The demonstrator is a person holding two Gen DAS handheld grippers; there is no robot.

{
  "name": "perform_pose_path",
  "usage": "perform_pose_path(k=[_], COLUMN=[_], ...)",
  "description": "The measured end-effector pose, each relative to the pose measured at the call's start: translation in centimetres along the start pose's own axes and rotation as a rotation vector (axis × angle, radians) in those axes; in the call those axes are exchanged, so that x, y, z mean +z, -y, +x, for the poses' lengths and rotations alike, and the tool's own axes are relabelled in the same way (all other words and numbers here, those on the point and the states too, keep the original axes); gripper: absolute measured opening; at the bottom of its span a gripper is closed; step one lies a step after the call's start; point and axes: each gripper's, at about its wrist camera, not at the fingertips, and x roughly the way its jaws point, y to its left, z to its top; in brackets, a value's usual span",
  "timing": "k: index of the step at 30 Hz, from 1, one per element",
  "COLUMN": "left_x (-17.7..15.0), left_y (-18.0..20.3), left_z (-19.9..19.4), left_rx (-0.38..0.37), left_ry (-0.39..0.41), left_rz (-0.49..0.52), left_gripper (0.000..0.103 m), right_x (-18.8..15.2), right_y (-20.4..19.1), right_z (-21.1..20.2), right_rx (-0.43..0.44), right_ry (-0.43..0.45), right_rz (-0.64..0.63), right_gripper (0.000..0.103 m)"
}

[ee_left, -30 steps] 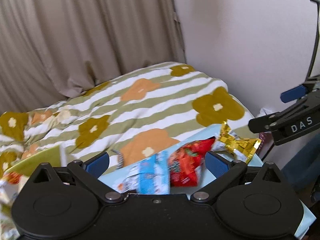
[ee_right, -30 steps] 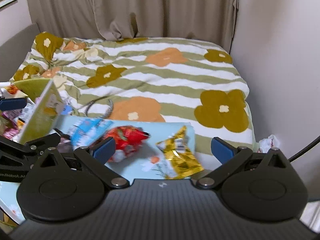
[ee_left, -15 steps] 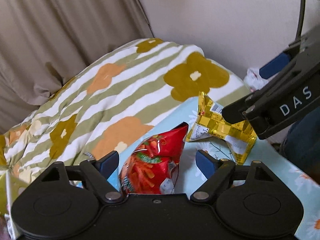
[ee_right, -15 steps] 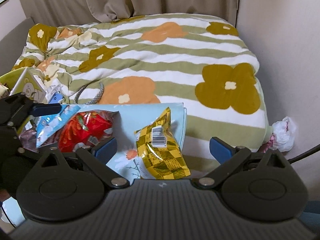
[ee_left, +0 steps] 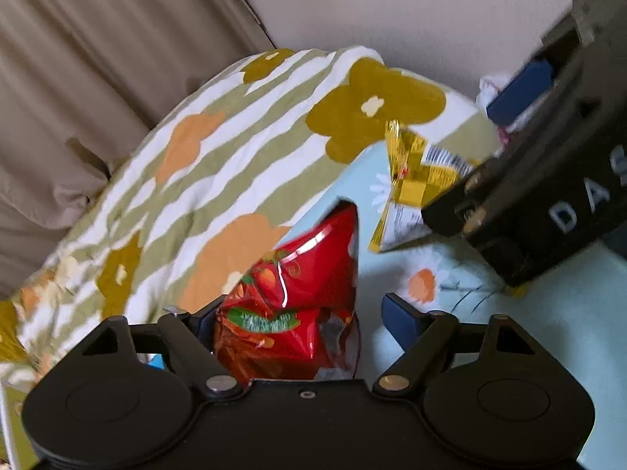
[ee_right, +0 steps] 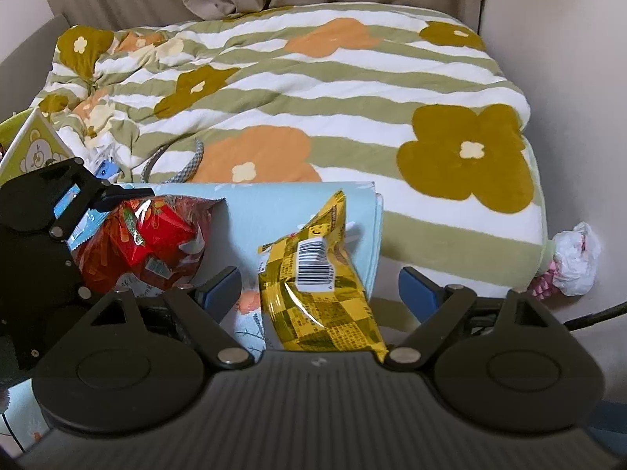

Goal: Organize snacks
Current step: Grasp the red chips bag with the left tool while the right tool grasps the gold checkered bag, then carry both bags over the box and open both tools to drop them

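A red snack bag (ee_left: 298,297) lies on a light blue flowered cloth (ee_left: 548,325). My left gripper (ee_left: 301,321) is open, its fingers on either side of the red bag. A yellow checkered snack bag (ee_right: 317,286) lies to the right on the same cloth. My right gripper (ee_right: 319,286) is open around it. In the right wrist view the red bag (ee_right: 149,243) and the left gripper (ee_right: 51,219) show at the left. A blue snack packet (ee_right: 78,223) lies partly hidden behind the left gripper.
The cloth lies on a bed with a green-striped flowered duvet (ee_right: 313,90). A green box with a bear picture (ee_right: 35,152) stands at the left. A grey cord (ee_right: 184,164) lies on the duvet. A crumpled white bag (ee_right: 576,258) sits by the wall. Curtains (ee_left: 98,47) hang behind.
Both grippers have moved forward and down. The red bag now sits between the left fingers and the yellow bag between the right fingers. Both stay open.
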Motion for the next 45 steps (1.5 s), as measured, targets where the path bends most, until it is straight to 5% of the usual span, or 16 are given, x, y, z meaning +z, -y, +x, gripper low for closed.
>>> perform_pose_path(k=[10,31,45], left_x=[-0.2,-0.9,-0.5], left_y=[-0.4,-1.2,-1.8], left_z=[-0.3,-3.7,-10.7], left_rx=[0.001,-0.009,0.021], left_ry=[-0.018,-0.032,0.064], left_rz=[0.010,-0.167,-0.267], left_gripper=[0.055,0.053,0.053], right_x=[0.1,-0.7,-0.6], right_y=[-0.5,-2.2,-3.1], right_z=[1.6,3.3,-4.0], right_rx=[0.004,-0.008,0.006], right_ry=[-0.026,-0.054,0.044], right_rz=[-0.037,-0.128,-0.096], right_gripper=[0.093,0.077,0.059])
